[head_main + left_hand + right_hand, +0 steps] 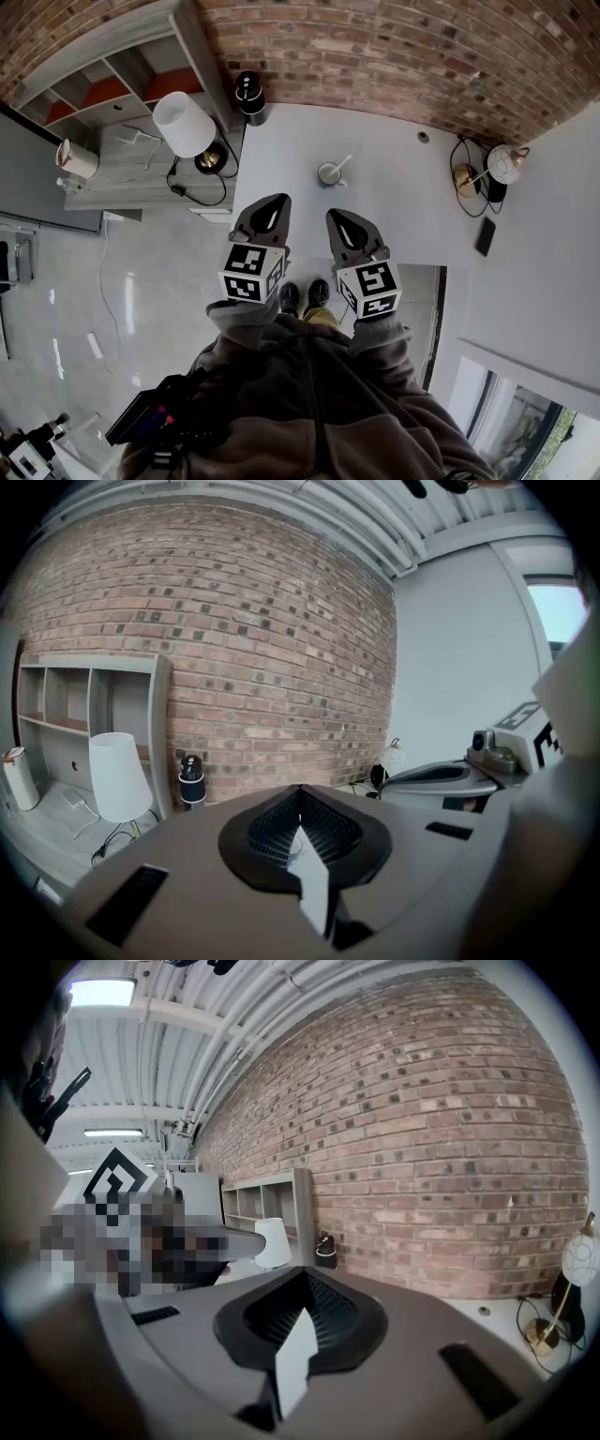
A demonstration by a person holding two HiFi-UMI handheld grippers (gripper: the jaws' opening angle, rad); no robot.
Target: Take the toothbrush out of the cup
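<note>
Toothbrush is in the cup, head down, handle leaning out over the rim toward the brick wall. The cup stands alone on the white tabletop, nothing else near it.

Left gripper and right gripper both hover on my side of the cup, short of it and touching nothing. Both gripper views show the fingers closed tip to tip with nothing between them.

Not started, by my read. Risks from here:
- The fingers have to open before I close in. Going in shut, I'd just knock the handle or the cup.
- The handle is thin and tilted. A pinch that's off-axis could let it roll or slip out.
- The cup looks light. If I pull along the lean with nothing steadying it, it may drag or tip, so I'd brace it with the left and pull with the right.
- Heavy fisheye in these views makes depth to the handle hard to judge, so I'd approach slowly.
</note>
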